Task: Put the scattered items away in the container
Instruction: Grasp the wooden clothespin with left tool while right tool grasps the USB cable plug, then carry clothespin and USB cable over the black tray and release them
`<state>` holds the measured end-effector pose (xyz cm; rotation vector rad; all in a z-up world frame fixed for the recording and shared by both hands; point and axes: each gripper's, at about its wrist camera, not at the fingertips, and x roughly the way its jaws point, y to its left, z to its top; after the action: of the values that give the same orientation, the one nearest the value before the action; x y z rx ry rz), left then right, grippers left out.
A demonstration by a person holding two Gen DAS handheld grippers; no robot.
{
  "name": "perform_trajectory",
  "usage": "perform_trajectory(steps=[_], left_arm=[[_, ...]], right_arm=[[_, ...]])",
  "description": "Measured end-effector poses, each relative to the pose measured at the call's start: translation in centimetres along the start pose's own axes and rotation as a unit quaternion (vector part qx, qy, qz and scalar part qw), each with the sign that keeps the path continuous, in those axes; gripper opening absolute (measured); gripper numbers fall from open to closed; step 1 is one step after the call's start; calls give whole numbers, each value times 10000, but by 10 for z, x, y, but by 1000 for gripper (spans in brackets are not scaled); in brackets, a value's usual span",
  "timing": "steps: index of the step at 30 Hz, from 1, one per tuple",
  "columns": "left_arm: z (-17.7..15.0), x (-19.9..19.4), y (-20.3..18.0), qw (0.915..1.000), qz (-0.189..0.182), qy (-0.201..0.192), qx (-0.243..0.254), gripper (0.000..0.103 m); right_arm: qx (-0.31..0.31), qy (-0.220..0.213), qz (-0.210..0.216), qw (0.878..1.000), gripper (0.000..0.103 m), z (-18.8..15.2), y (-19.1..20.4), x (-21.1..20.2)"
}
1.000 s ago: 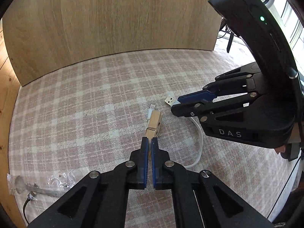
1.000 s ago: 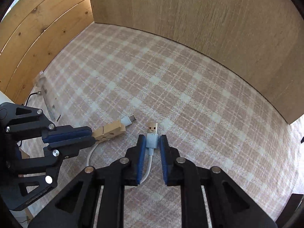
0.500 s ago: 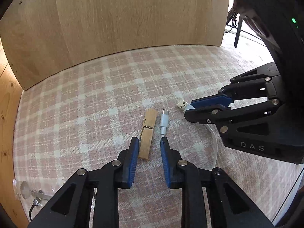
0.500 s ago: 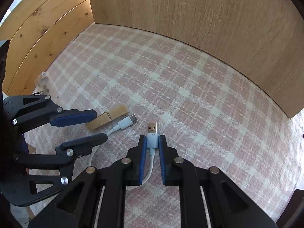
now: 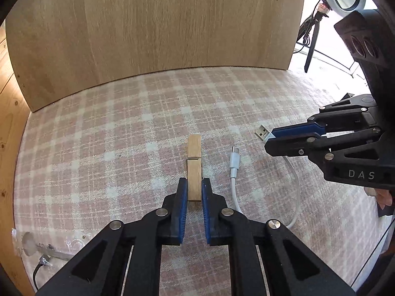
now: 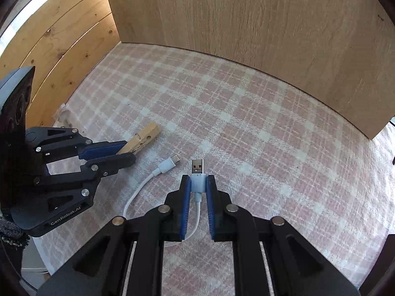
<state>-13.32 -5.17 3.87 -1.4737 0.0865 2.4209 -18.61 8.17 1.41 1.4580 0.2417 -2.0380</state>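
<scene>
The left gripper point(image 5: 192, 192) is seen closed down on the near end of a wooden clothespin point(image 5: 194, 165), its blue pads pressed against both sides of the peg while the far end lies out ahead on the pink checked cloth point(image 5: 98, 148). The right gripper point(image 6: 198, 185) is clamped on the pale blue plug housing of a white USB cable point(image 6: 138, 192), with the metal USB-A plug point(image 6: 198, 166) protruding past the fingertips. The rest of the cable is trailed in a loop back under the gripper and out to the left, where its USB-C end point(image 5: 234, 159) is laid flat on the cloth just beside the clothespin, parallel to it and not touching it. Both items are located toward the middle of the cloth, well apart from its far edge, where an upright wooden panel point(image 5: 160, 24) is set. At the near left corner of the cloth a clear plastic bag point(image 5: 37, 244) with small hardware is seen. Pine boards point(image 6: 61, 37) are visible along the left edge. A container cannot be made out in either view.
</scene>
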Motion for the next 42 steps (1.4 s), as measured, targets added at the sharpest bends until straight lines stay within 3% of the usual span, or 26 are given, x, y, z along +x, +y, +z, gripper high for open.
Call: perform_trajectory(steps=[6, 14, 20, 26, 32, 34, 35, 36, 37, 39, 42], left_arm=[[9, -40, -12, 9990, -179, -384, 127, 10], [26, -80, -94, 9895, -851, -849, 800, 10], [44, -78, -188, 9714, -1547, -943, 1535, 10], [59, -70, -284, 9484, -2184, -896, 2116, 10], [68, -70, -382, 9223, -2763, -911, 2545, 11], [70, -67, -407, 9185, -2799, -821, 2670, 35], [71, -64, -419, 9209, -2661, -752, 2747, 59], [70, -63, -427, 9207, -2604, -813, 2792, 56], [68, -64, -430, 9181, -2633, -859, 2835, 54], [67, -63, -429, 9177, -2643, -809, 2853, 52], [66, -60, -416, 9241, -2522, -781, 2764, 49]], right_arm=[[210, -368, 161, 9990, 12, -7, 1, -38], [936, -1113, 169, 9892, 12, -67, -46, -135], [1768, -1615, -462, 9698, 12, -142, -124, -225], [2765, -1924, -1260, 9331, 12, -215, -215, -299], [3291, -1927, -1942, 9038, 13, -256, -278, -341], [3378, -1879, -2079, 8985, 16, -262, -291, -347], [3483, -1868, -2219, 8914, 22, -266, -296, -351], [3592, -1913, -2328, 8833, 39, -270, -299, -356], [3642, -2039, -2364, 8774, 49, -274, -300, -361], [3659, -2257, -2357, 8716, 49, -280, -299, -369], [3596, -2294, -2326, 8740, 49, -281, -295, -373]])
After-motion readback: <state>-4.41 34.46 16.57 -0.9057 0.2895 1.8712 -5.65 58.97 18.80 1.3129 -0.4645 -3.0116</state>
